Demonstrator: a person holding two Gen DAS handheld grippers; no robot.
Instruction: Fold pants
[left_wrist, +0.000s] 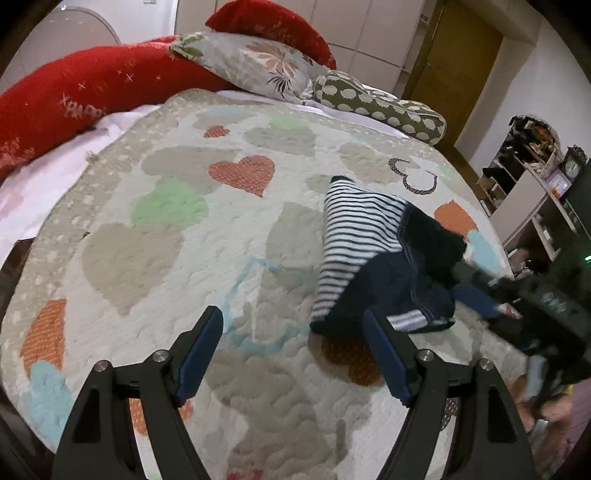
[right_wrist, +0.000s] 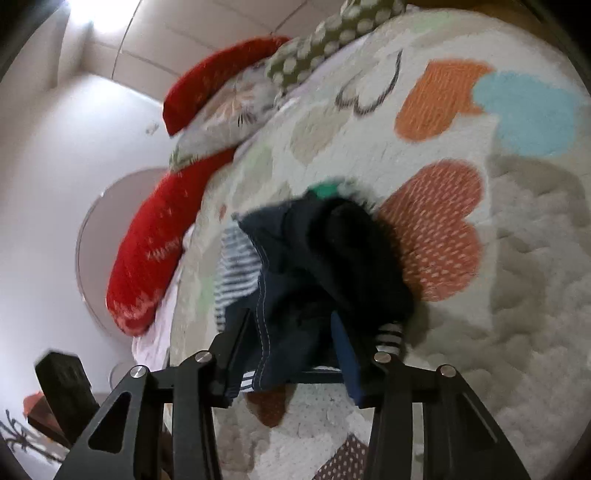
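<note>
The navy, stripe-lined cotton pants (right_wrist: 295, 266) are kept gathered between the right gripper's (right_wrist: 291, 354) pads for folding, while the left gripper (left_wrist: 295, 347) is held wide and empty just beside them.

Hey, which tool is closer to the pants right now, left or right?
Right. The right tool has the dark, stripe-lined pants bunched between its fingers at their near edge. The left tool is open over the quilt, with nothing between its fingers; the pants lie just beyond its right fingertip.

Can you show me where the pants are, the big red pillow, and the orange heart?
pants (left_wrist: 384, 280): left wrist view, on the dark blue cloth beside the striped part.
red pillow (left_wrist: 92, 92): left wrist view, middle of its red cover.
orange heart (left_wrist: 245, 173): left wrist view, middle of the dotted heart on the quilt.
</note>
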